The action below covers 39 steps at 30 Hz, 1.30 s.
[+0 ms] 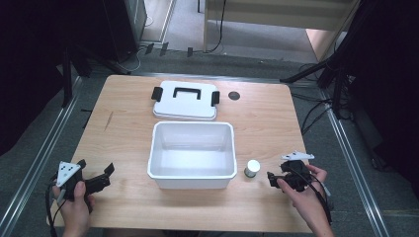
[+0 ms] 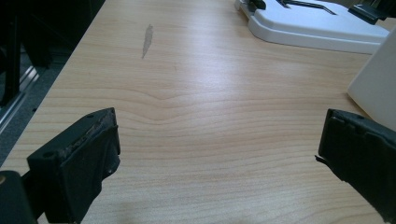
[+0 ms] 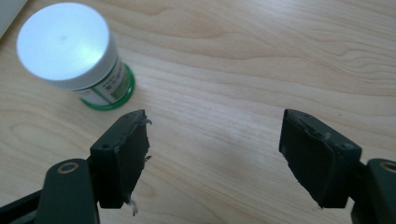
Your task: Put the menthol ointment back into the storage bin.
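Note:
A small jar (image 1: 252,168) with a white cap and a green base stands upright on the wooden table (image 1: 123,133), just right of a white open bin (image 1: 190,181). My right gripper (image 1: 272,178) is close to the jar's right side, open and holding nothing. In the right gripper view the jar (image 3: 70,51) sits up and left of the open jaws (image 3: 215,135), outside the gap. My left gripper (image 1: 96,168) rests near the front left corner, open and empty. In the left gripper view its jaws (image 2: 217,130) are spread wide over bare wood.
The bin's white lid (image 1: 185,101), with a black handle and black clips, lies flat behind the bin. A small black disc (image 1: 233,95) sits to the right of the lid. The bin wall (image 2: 378,88) and lid (image 2: 313,23) appear at the right and top of the left gripper view.

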Each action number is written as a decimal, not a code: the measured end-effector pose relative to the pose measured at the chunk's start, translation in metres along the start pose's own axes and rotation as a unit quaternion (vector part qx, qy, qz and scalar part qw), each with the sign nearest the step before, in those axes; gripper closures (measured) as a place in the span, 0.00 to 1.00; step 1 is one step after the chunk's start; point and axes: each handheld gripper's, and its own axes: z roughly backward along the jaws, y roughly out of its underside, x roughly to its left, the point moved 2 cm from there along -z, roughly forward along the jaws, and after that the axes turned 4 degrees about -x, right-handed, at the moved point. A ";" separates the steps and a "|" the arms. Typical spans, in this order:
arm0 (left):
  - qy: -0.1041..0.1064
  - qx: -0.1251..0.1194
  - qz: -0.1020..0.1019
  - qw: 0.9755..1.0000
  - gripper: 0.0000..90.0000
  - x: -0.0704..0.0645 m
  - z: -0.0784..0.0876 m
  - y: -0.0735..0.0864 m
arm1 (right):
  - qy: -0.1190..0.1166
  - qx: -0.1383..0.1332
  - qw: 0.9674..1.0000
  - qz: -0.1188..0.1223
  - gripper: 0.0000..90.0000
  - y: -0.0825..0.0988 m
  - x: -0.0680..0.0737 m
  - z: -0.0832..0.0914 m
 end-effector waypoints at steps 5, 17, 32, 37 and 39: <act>0.000 0.001 0.002 1.000 0.00 0.000 0.000 0.000 | -0.035 0.060 0.997 0.046 0.31 -0.012 0.010 -0.004; -0.001 -0.001 0.000 1.000 0.00 0.000 0.000 0.000 | -0.082 0.163 0.978 0.098 0.34 -0.033 0.036 -0.015; 0.000 -0.002 0.005 1.000 0.00 0.001 0.000 0.000 | -0.104 0.202 0.968 0.108 0.57 -0.066 0.052 -0.032; 0.000 -0.002 0.005 1.000 0.00 0.001 0.000 0.000 | -0.096 0.209 0.965 0.128 0.57 -0.071 0.053 -0.029; 0.000 -0.001 0.005 1.000 0.00 0.001 0.000 0.000 | -0.102 0.203 0.965 0.130 0.57 -0.076 0.051 -0.026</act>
